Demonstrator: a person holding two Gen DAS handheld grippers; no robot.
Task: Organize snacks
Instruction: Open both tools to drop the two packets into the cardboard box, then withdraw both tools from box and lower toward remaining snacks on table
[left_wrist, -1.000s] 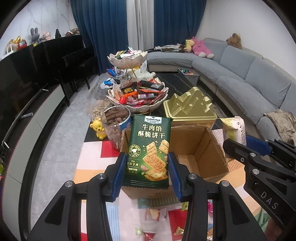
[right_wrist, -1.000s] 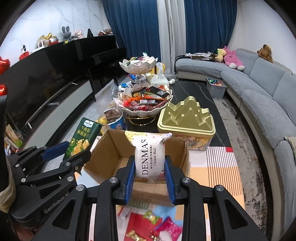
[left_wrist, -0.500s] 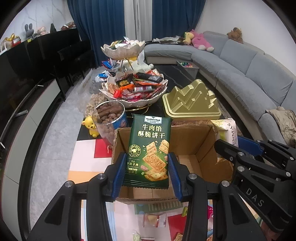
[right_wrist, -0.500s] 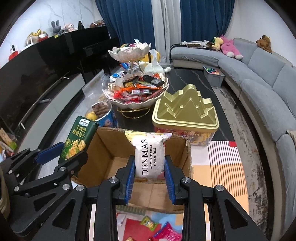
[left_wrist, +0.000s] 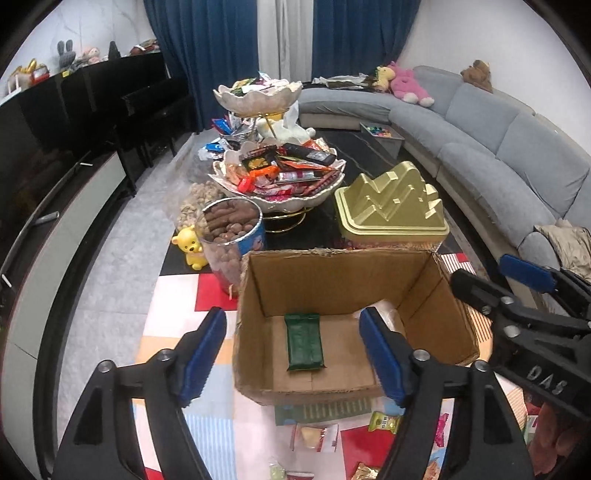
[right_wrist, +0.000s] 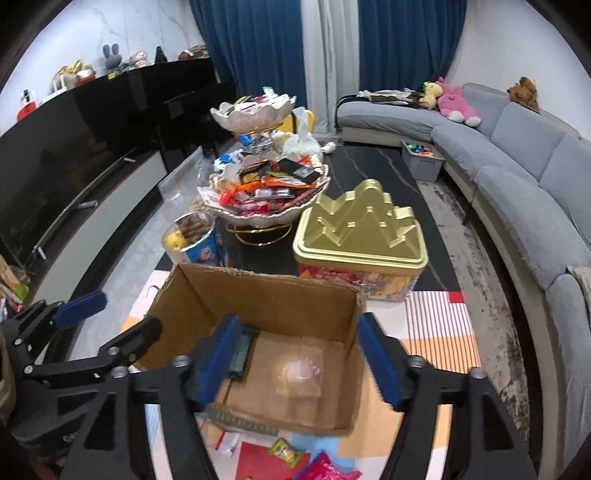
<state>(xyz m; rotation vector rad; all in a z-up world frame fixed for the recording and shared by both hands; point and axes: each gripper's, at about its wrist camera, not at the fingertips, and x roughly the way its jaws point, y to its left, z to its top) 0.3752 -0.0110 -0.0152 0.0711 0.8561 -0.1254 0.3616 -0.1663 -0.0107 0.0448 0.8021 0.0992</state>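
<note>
both tongs, left tongs (left_wrist: 291, 350) and right tongs (right_wrist: 295, 354), just sprang open, empty; green cracker pack (left_wrist: 304, 341) and cheese ball bag (right_wrist: 295, 376) lie in the cardboard box (left_wrist: 332, 280)

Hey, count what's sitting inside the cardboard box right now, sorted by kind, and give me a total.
Inside the cardboard box:
Green cracker packet, lying flat on the box floor: 1
White cheese ball bag, blurred in the right wrist view and mostly hidden behind the left gripper in the left wrist view: 1
Total: 2
</note>
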